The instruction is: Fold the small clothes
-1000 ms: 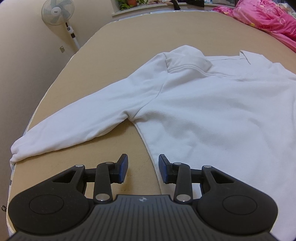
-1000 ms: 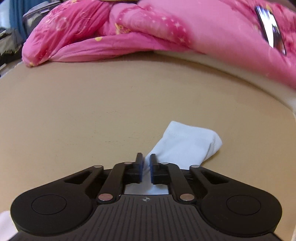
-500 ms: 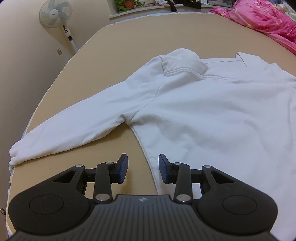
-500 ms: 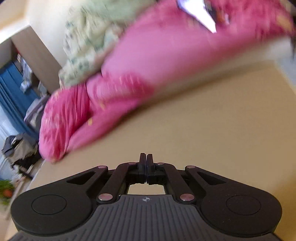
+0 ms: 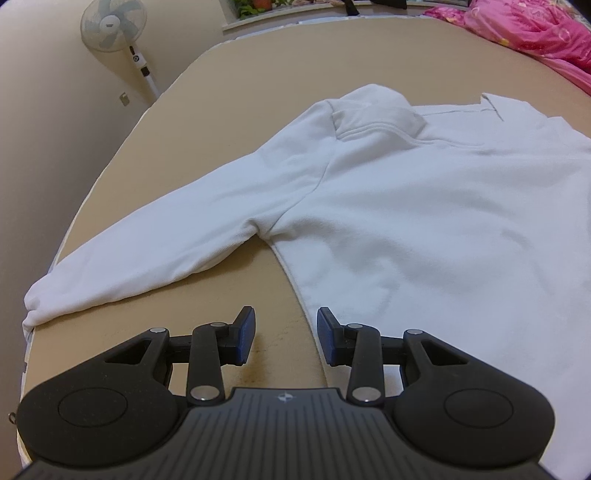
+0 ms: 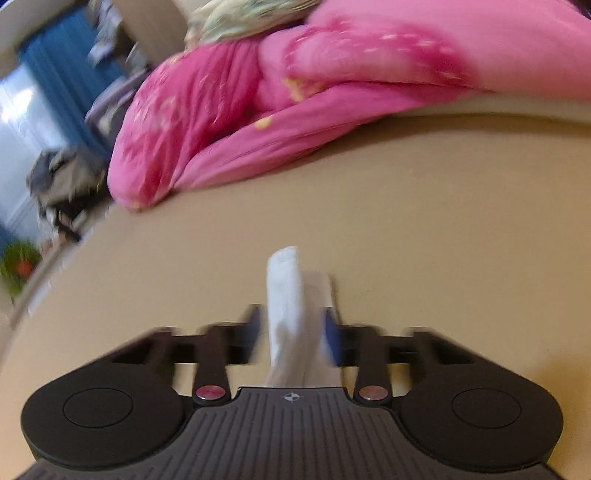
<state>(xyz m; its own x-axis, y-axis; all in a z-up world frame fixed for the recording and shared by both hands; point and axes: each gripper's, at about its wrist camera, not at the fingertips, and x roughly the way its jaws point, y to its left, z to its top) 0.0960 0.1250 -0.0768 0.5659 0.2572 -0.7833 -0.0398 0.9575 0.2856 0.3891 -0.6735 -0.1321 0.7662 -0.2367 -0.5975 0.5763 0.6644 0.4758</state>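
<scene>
White cotton filled my left view: the sweatshirt (image 5: 424,206) lay flat on the tan bed (image 5: 258,62), collar away from me, its left sleeve (image 5: 155,247) stretched out toward the bed's edge. My left claw (image 5: 286,334) hovered with its jaws apart and empty, just above the body's side hem below the armpit. In my right view, blurred, the right sleeve cuff (image 6: 291,302) stood up between the spread fingers of my right claw (image 6: 291,332); I could not tell whether the pads were touching the cloth or had let it go. I judged the step in hand to be folding the sleeves inward, with the right side under way and the left untouched. The next move, as I read it, called for my left claw to reach out to the far cuff, pinch both layers and carry it across the chest without dragging the body askew. Beyond lay a pink quilt (image 6: 295,96), and a standing fan (image 5: 112,27) by the wall.
</scene>
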